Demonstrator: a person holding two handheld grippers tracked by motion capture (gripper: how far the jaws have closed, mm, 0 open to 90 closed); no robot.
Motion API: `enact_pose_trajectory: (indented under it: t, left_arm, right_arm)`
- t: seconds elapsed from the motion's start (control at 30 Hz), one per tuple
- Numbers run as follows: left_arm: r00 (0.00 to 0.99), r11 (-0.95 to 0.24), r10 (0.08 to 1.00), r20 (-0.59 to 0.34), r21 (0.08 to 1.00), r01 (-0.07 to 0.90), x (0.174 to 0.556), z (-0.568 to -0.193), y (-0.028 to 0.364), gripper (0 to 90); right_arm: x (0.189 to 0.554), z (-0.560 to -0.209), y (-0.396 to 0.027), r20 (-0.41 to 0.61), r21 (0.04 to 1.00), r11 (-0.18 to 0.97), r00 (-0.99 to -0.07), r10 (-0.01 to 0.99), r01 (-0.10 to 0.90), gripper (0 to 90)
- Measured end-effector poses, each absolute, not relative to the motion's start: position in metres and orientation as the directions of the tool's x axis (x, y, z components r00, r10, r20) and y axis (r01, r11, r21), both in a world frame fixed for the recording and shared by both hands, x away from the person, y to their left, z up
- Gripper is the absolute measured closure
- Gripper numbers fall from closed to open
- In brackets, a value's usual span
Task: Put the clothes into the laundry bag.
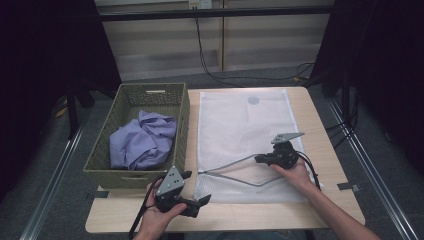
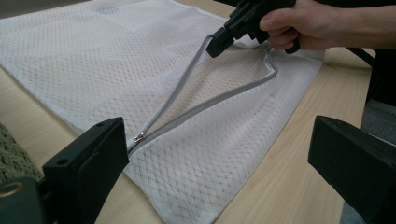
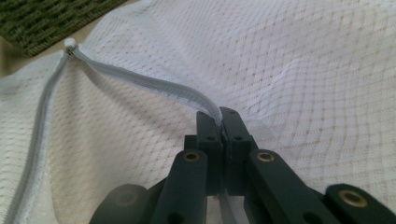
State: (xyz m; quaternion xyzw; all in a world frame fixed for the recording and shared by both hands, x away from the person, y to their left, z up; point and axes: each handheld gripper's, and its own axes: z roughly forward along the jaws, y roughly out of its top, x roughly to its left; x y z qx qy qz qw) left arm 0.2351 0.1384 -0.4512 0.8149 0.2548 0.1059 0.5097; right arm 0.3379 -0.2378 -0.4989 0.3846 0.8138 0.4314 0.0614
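Note:
A white mesh laundry bag (image 1: 245, 125) lies flat on the wooden table, its grey zipper (image 1: 235, 161) unzipped along the near edge. My right gripper (image 1: 259, 159) is shut on the upper zipper edge (image 3: 154, 86) and holds it lifted off the lower edge, so the mouth gapes. In the right gripper view the jaws (image 3: 219, 114) pinch the tape. The zipper pull (image 2: 138, 137) sits at the bag's left end. My left gripper (image 1: 195, 188) is open beside that corner, nothing between its jaws (image 2: 219, 140).
A green woven basket (image 1: 120, 172) stands left of the bag with a crumpled purple cloth (image 1: 142, 140) inside. Bare table shows along the front edge and right of the bag. Black cables trail on the floor behind the table.

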Motion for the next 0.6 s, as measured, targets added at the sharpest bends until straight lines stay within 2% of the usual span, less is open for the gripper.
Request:
enact_pose_trajectory:
  t: [0.6]
  left_arm:
    - [0.852, -0.363, 0.520, -0.070, 0.884, 0.294, 0.235, -0.450, 0.139, 4.6]
  right_arm:
    - [0.336, -0.473, -0.250, 0.253, 0.818, 0.248, -0.712, 0.654, 0.518, 88.6]
